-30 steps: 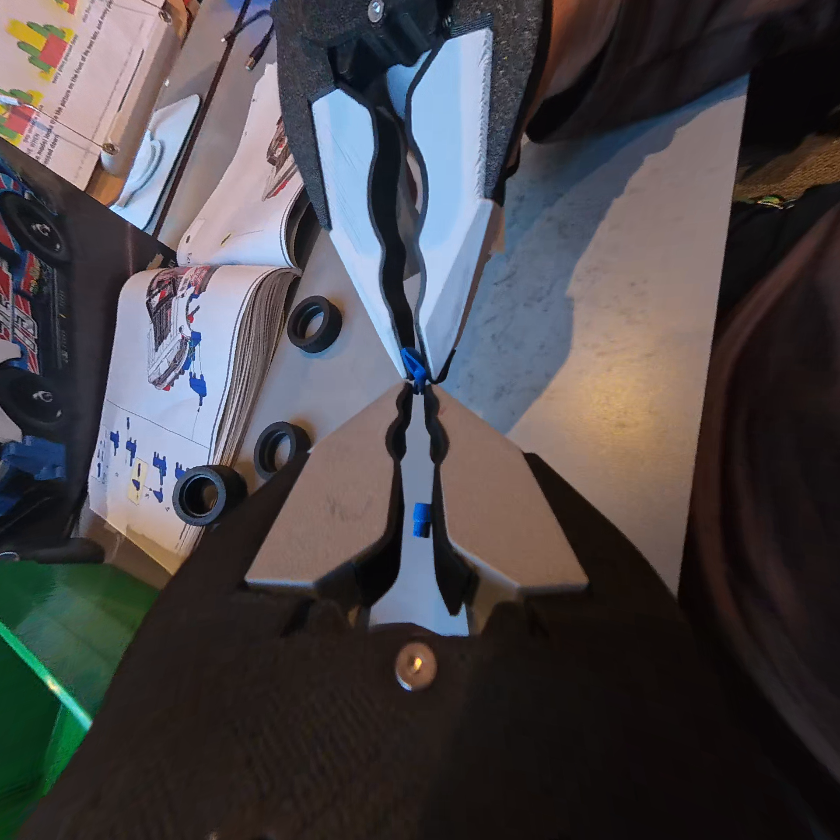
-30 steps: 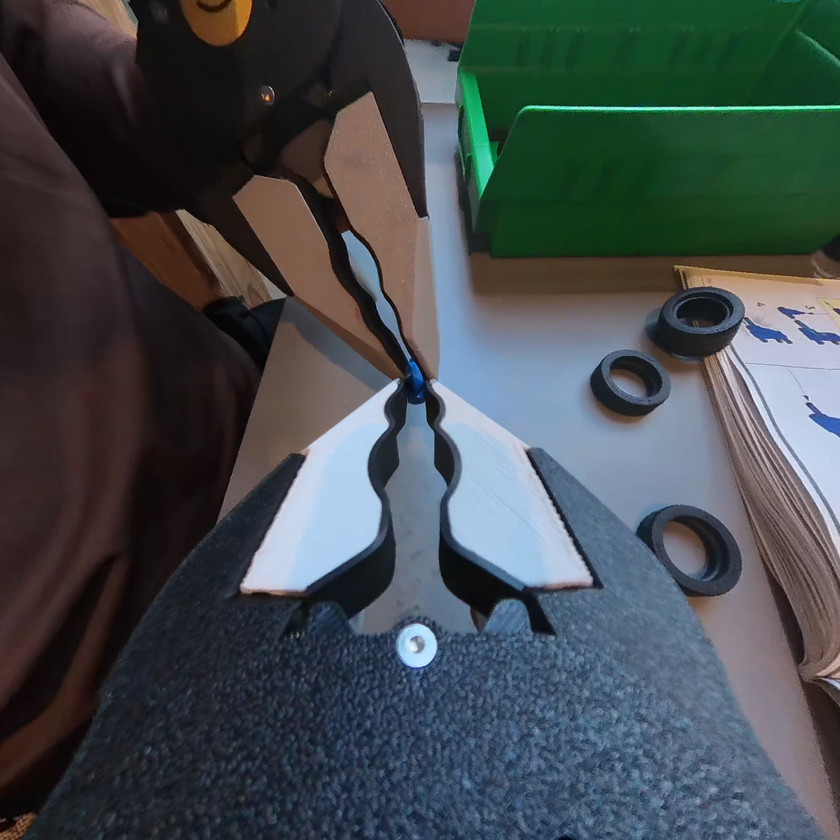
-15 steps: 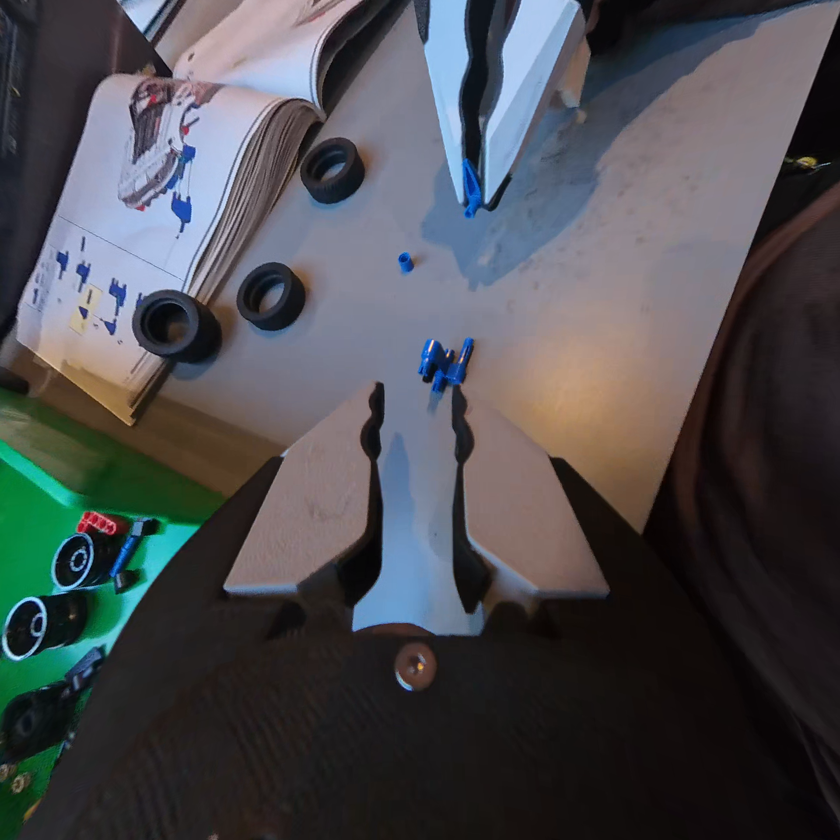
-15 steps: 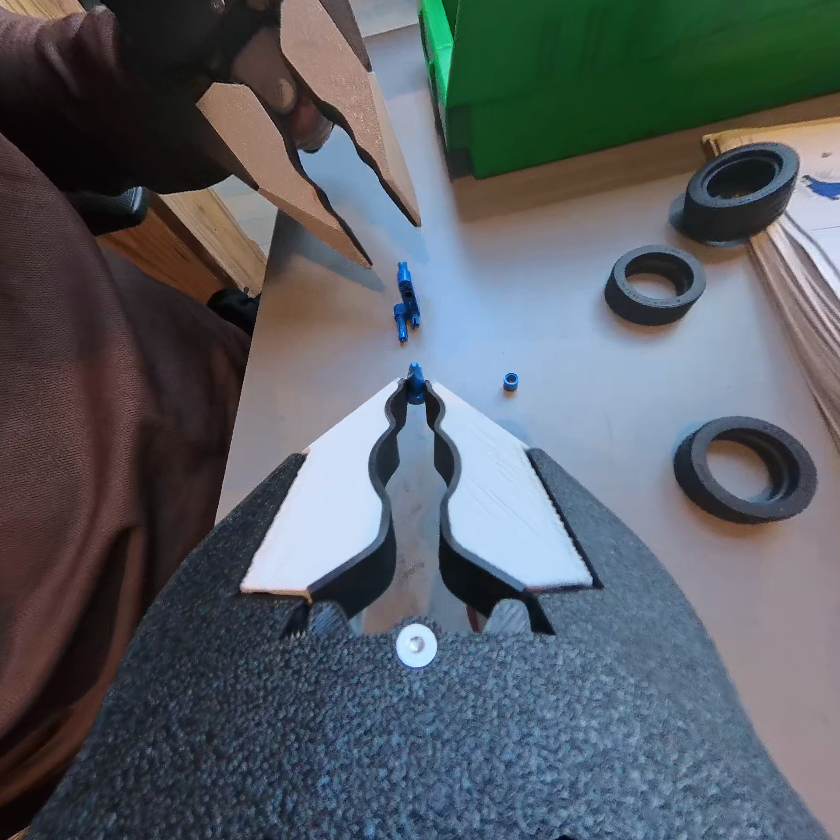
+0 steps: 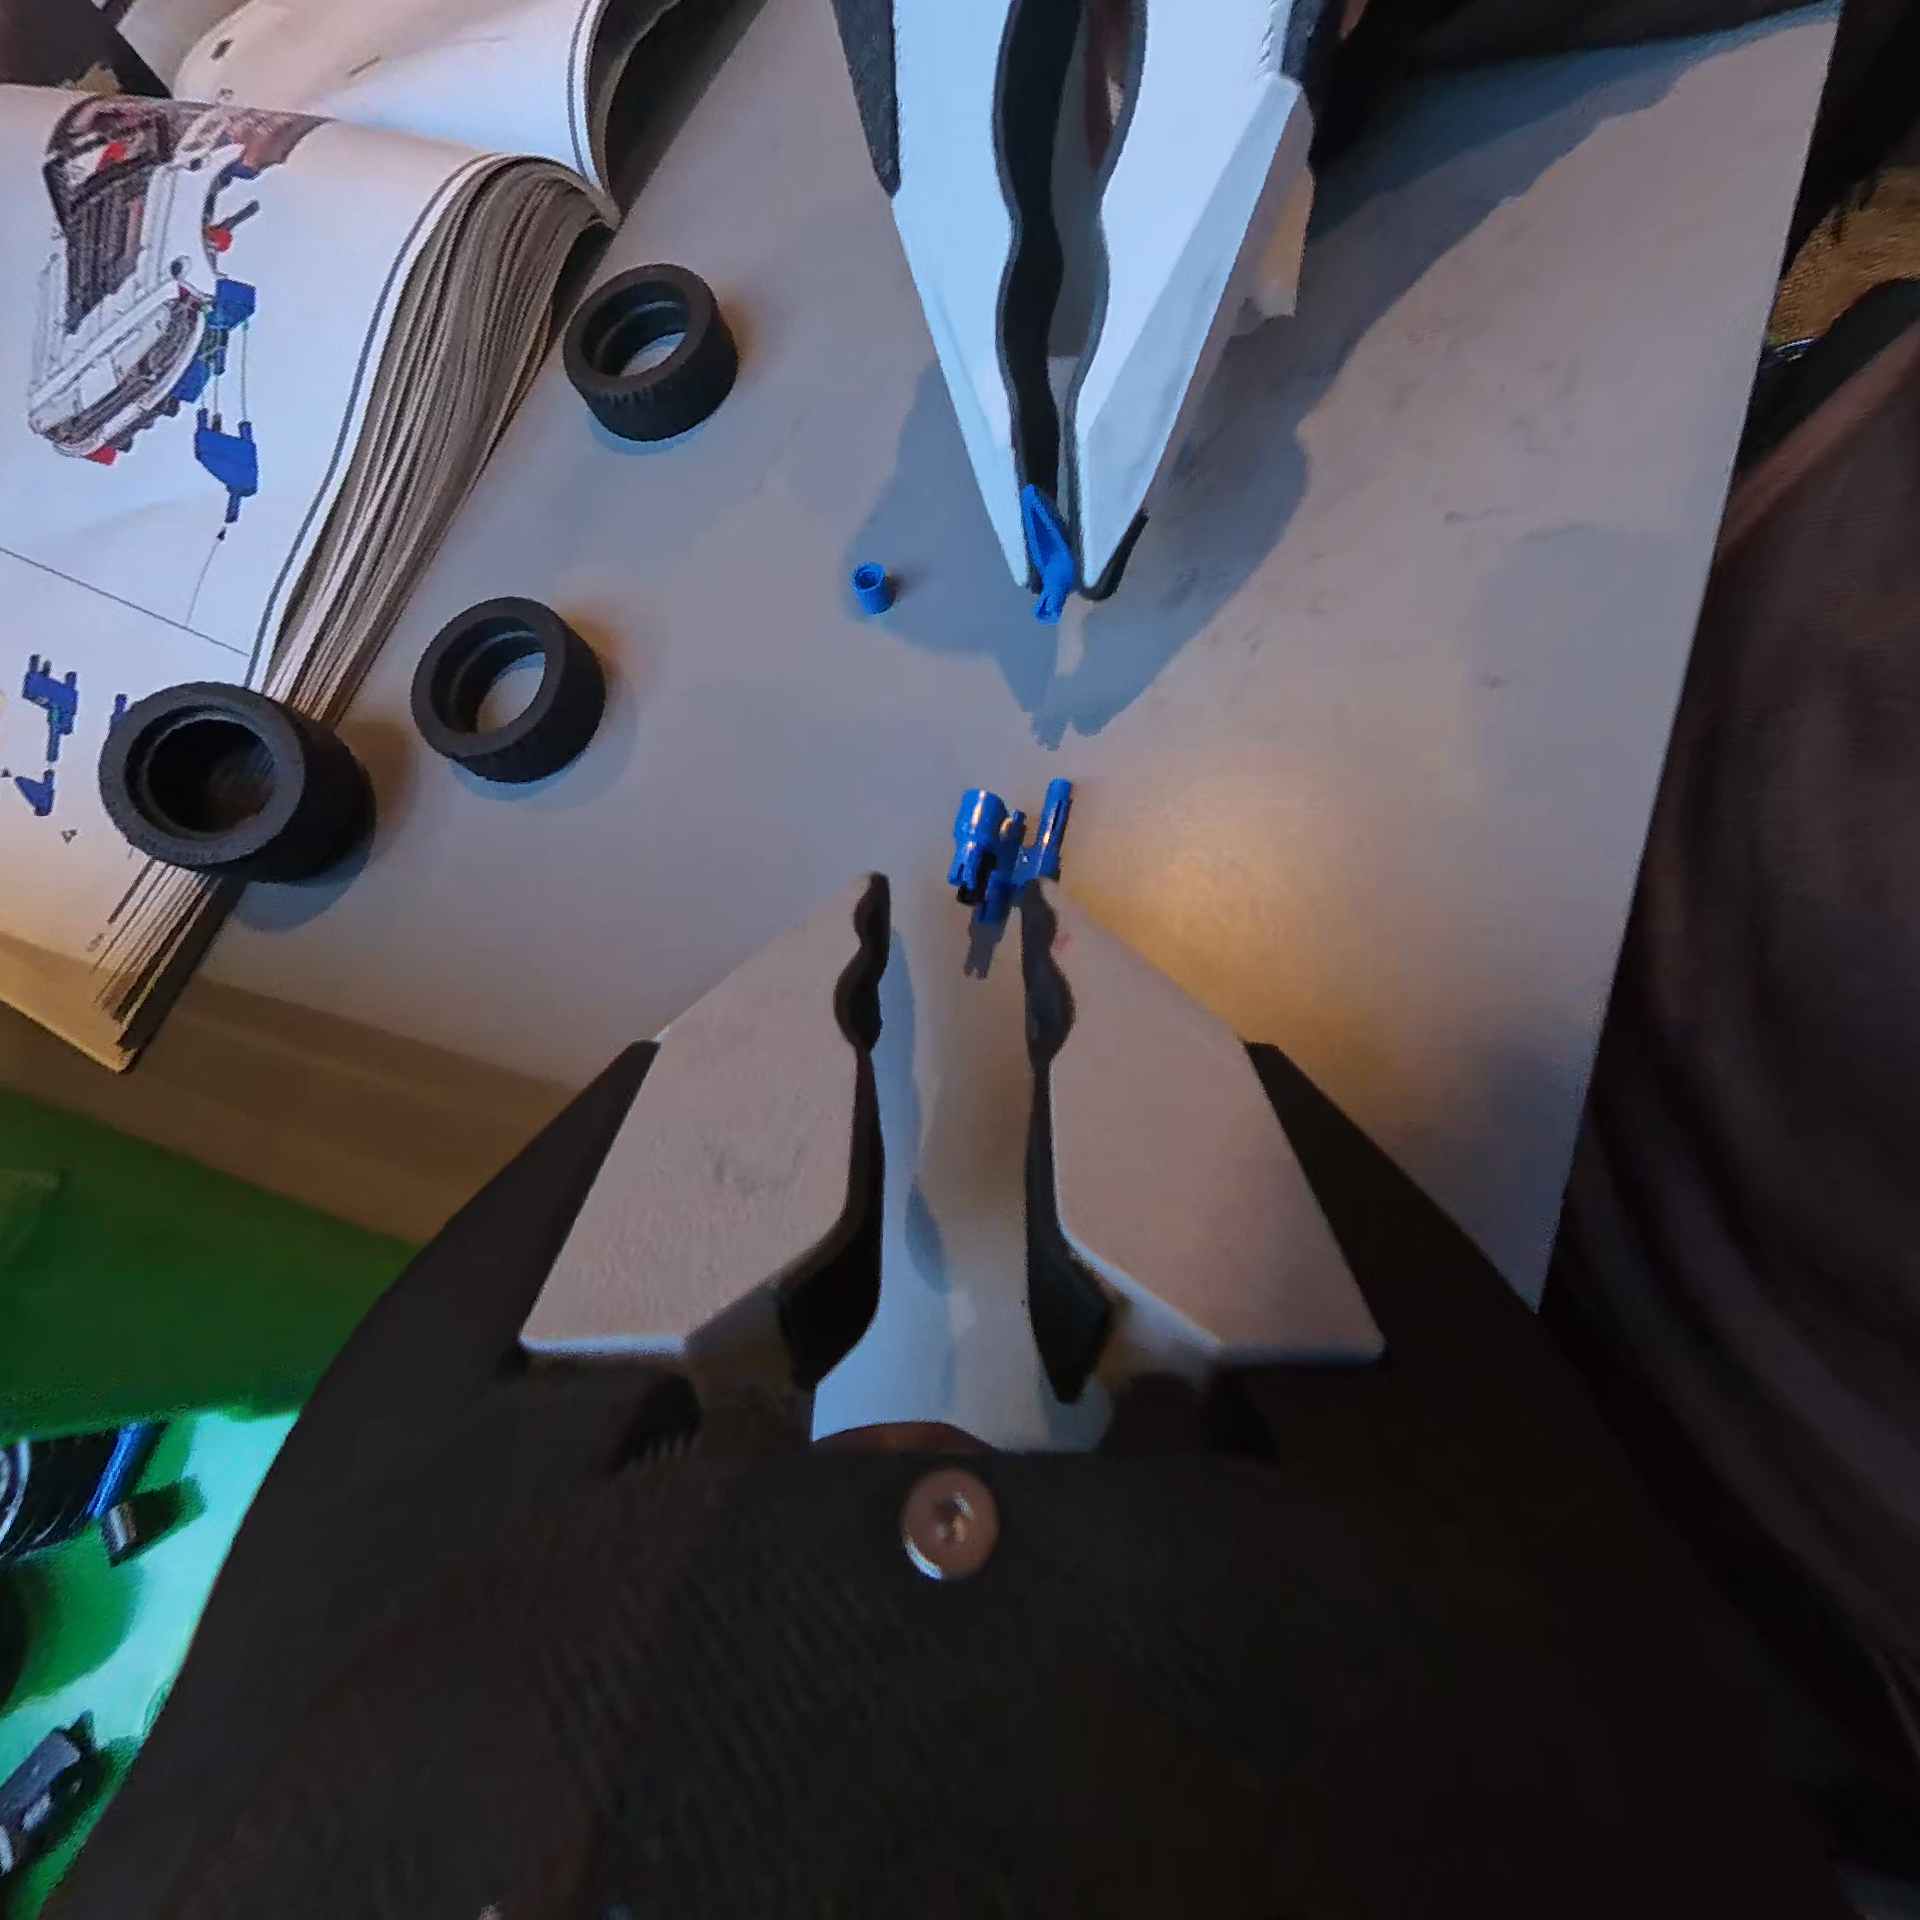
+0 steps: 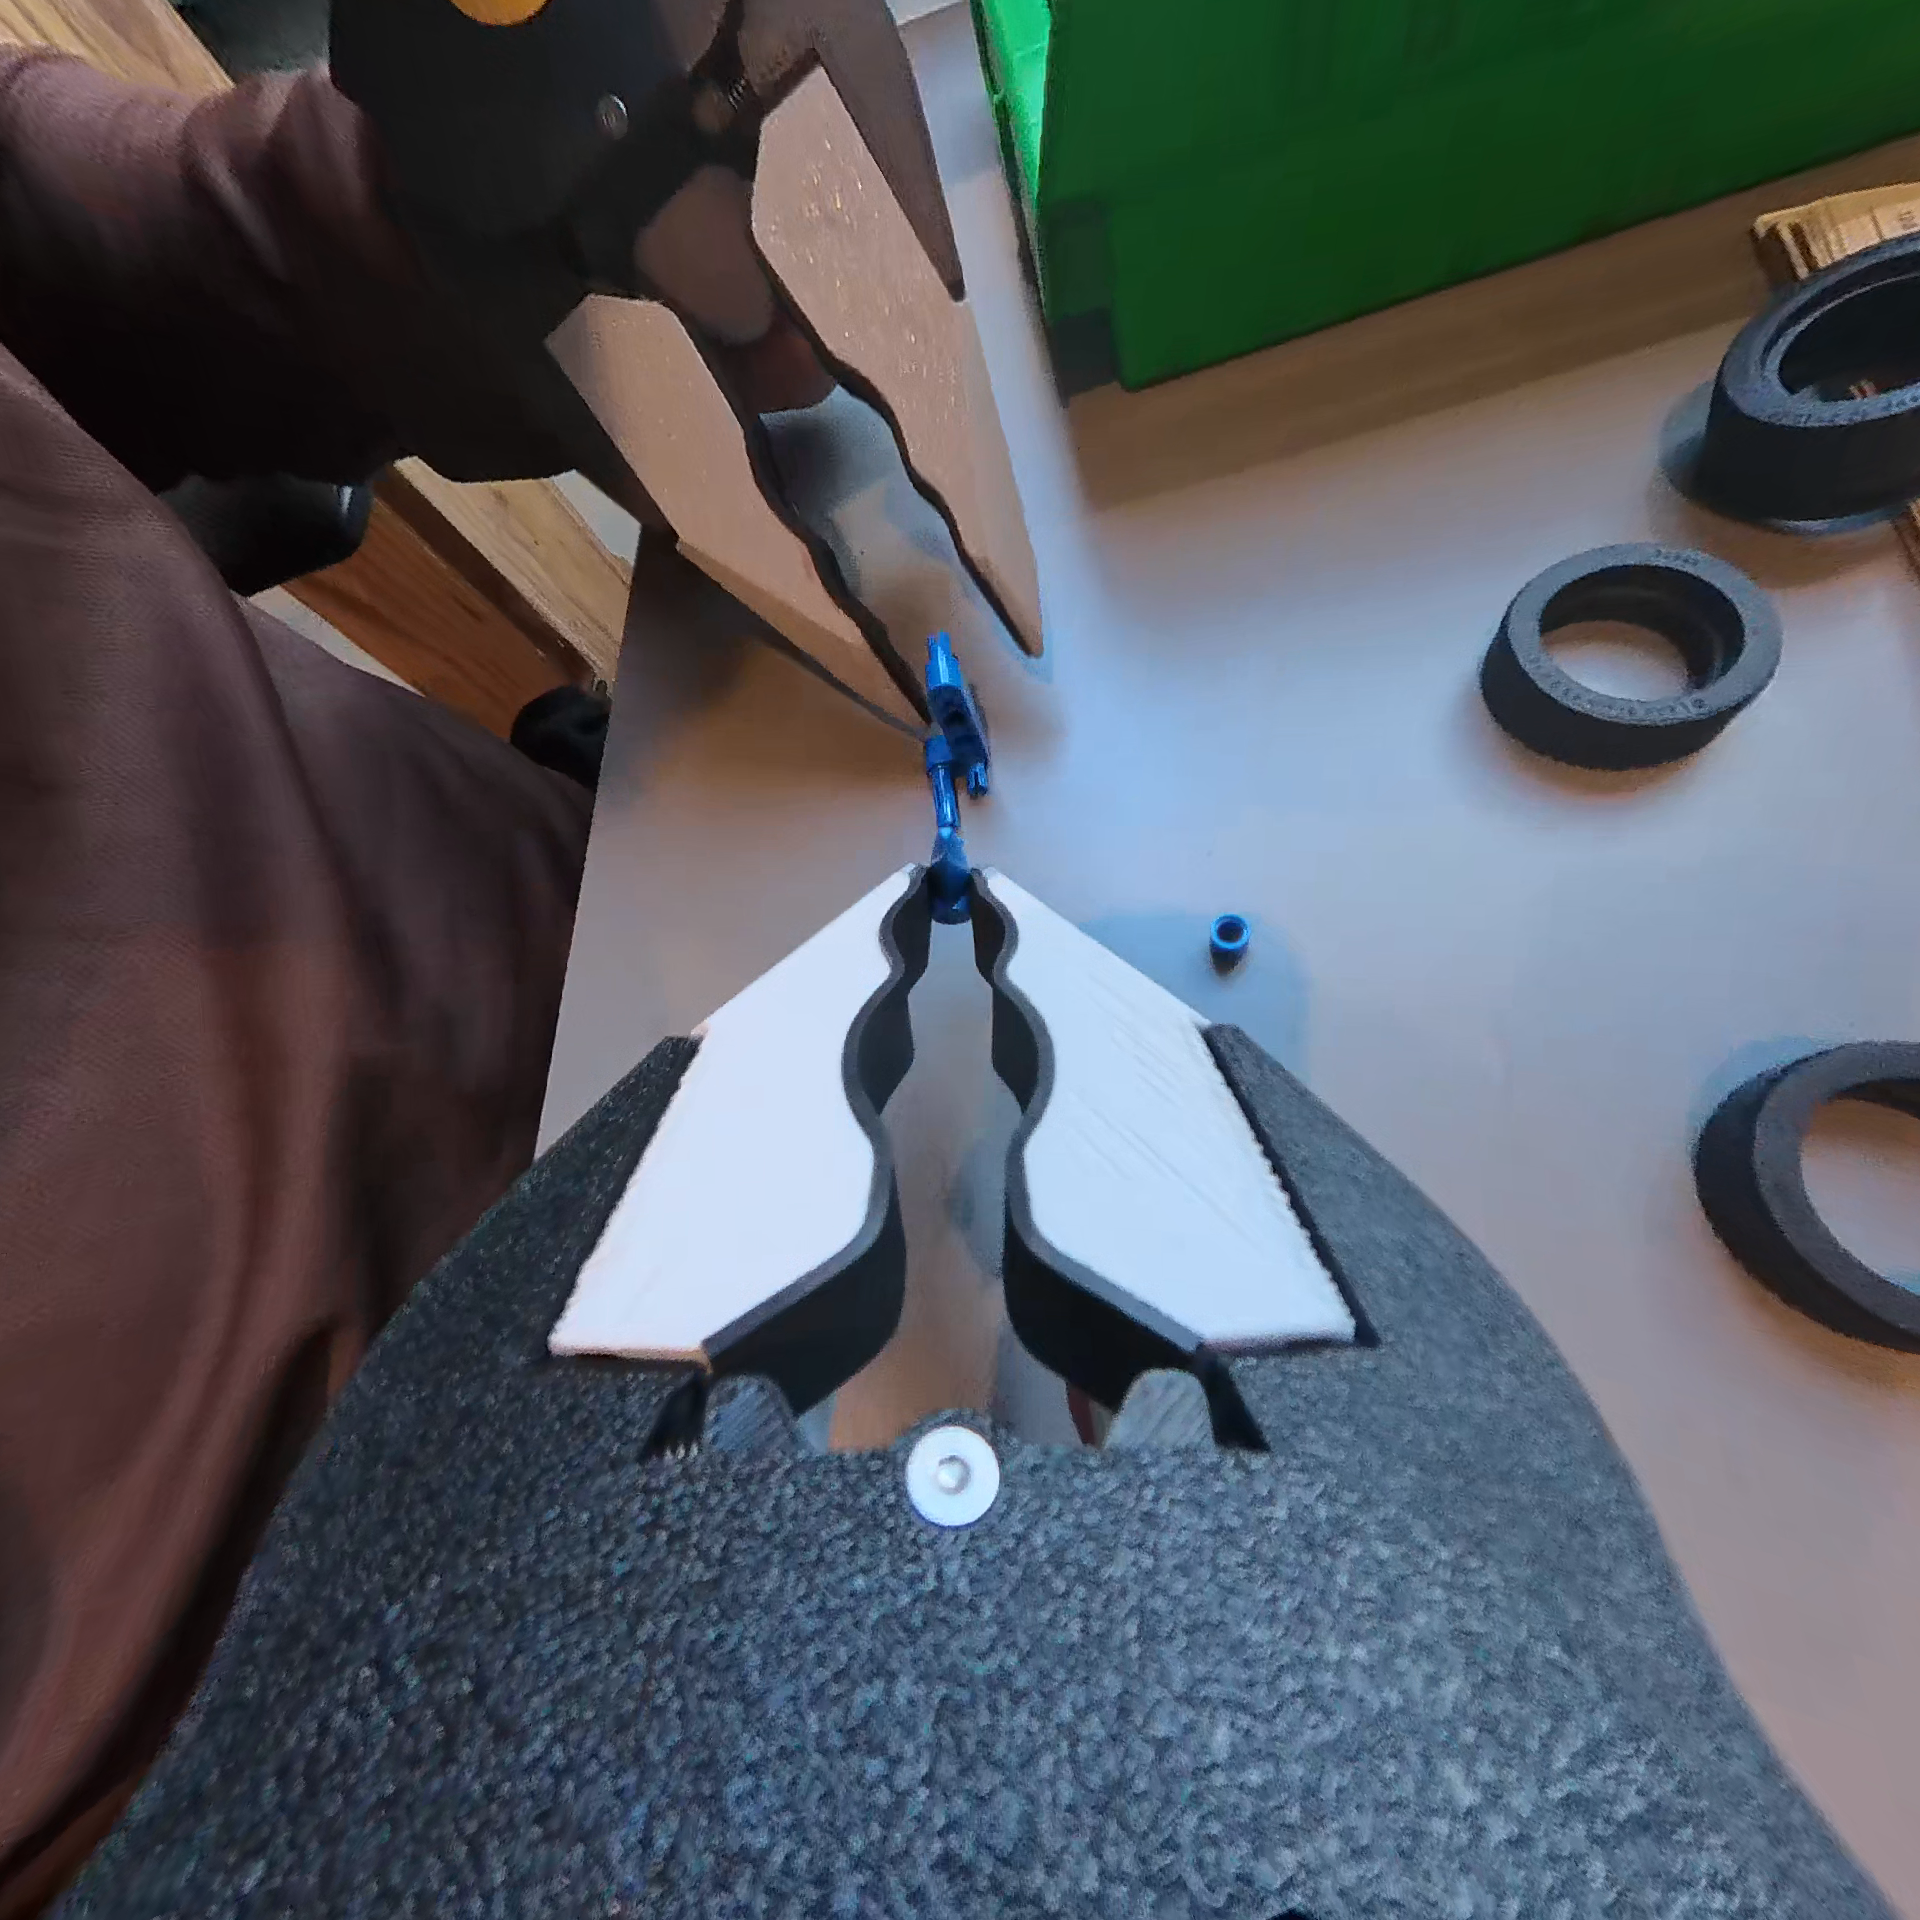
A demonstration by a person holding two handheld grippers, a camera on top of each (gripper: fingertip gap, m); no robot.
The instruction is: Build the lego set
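Left wrist view shows your left gripper [image 5: 954, 896] with its fingers spread apart and nothing between them, hanging low over the grey table [image 5: 1403, 727]. A small cluster of blue pins [image 5: 1003, 844] lies on the table just ahead of those fingertips, nearer the right-hand one. Your right gripper [image 5: 1060, 582] faces you from the far side, fingers pinched together on a single blue pin [image 5: 1042, 545] whose end pokes out past the tips. A loose blue bushing [image 5: 873, 588] sits on the table just beside those tips.

From the right wrist view, your right gripper [image 6: 948, 883] carries its pin [image 6: 948, 894] at the very tips, nearly in line with the cluster [image 6: 954, 717], and your left gripper [image 6: 977, 675] straddles that cluster loosely. The bushing [image 6: 1228, 940] lies off to one side, apart from both.

The cluster rests close to the table edge [image 6: 592, 831] that runs beside your brown-sleeved body, so you have little room on that side. Toward the other side the surface is open until the three black tyres [image 5: 509, 691] and the open instruction booklet [image 5: 208, 364], one tyre resting on the booklet's corner. A green bin [image 6: 1455, 177] closes off the table's end behind your left gripper, with a strip of bare table between it and the nearest tyre.
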